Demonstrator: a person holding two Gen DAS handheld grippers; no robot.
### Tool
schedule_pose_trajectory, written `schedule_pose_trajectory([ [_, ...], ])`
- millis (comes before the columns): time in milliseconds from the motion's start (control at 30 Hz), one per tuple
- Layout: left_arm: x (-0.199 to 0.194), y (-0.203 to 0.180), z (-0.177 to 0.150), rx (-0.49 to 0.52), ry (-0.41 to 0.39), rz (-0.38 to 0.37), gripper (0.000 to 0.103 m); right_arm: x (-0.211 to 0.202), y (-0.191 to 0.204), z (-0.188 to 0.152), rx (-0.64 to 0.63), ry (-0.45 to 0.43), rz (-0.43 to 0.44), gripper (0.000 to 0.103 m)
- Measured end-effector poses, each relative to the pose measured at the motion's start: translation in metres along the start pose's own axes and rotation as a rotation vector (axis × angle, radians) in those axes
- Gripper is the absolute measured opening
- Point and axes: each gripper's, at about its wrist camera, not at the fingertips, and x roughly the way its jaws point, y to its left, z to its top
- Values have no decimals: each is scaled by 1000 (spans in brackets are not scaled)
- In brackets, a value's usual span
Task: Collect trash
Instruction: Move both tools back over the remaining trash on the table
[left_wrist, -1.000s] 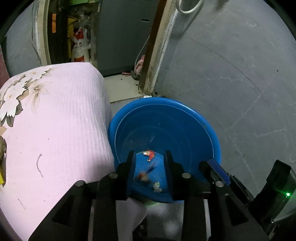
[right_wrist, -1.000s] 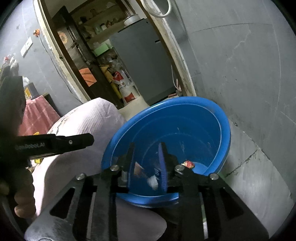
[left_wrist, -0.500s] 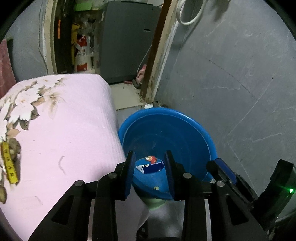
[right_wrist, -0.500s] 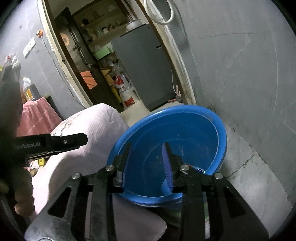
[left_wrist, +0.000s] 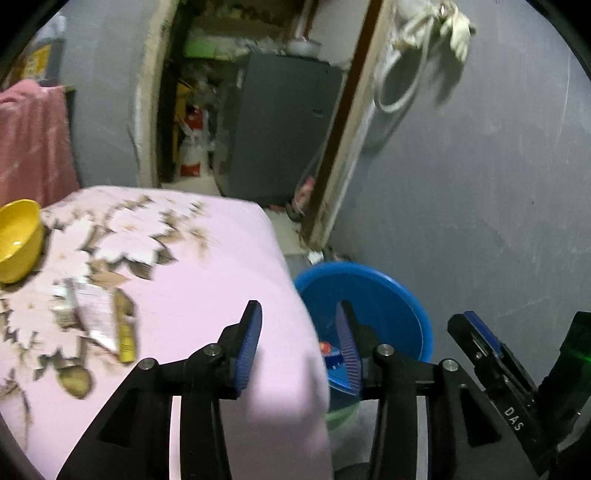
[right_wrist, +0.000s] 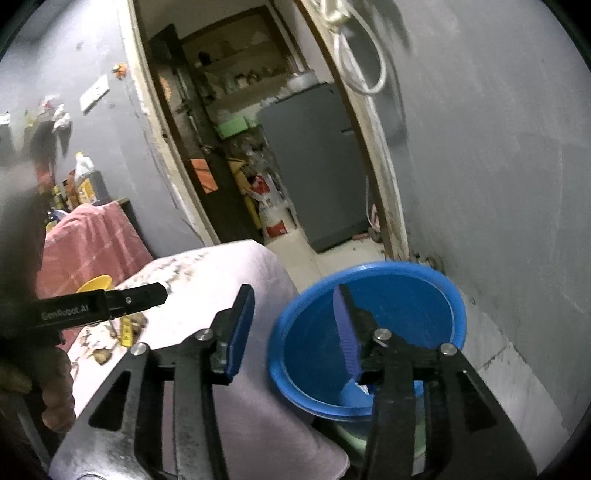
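Observation:
A blue plastic basin stands on the floor beside a table with a pink floral cloth. Small wrappers lie in its bottom. A crumpled white wrapper and a yellow packet lie on the cloth. My left gripper is open and empty over the table's corner and the basin's rim. My right gripper is open and empty, one finger over the cloth, one over the basin.
A yellow bowl sits at the table's far left. A red cloth hangs behind it. An open doorway leads to a grey fridge and shelves. A grey wall runs along the right.
Both grippers have risen and pulled back from the basin, and both jaws have opened wider. The left view has swung left over the table, bringing the yellow bowl and wrappers into sight.

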Motion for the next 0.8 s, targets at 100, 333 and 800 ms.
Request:
schedule_pose_trajectory([
  [100,-26,15,2,-14,-54,22,45,-8,21,5,-31,-28,17,81],
  [333,-85,60,-11,-72,-185,105,68,-18,72,11,-101,-78,68,103],
  [800,-157,145,-53,-204,-369,274,96,-24,159,-6,-228,-165,163,103],
])
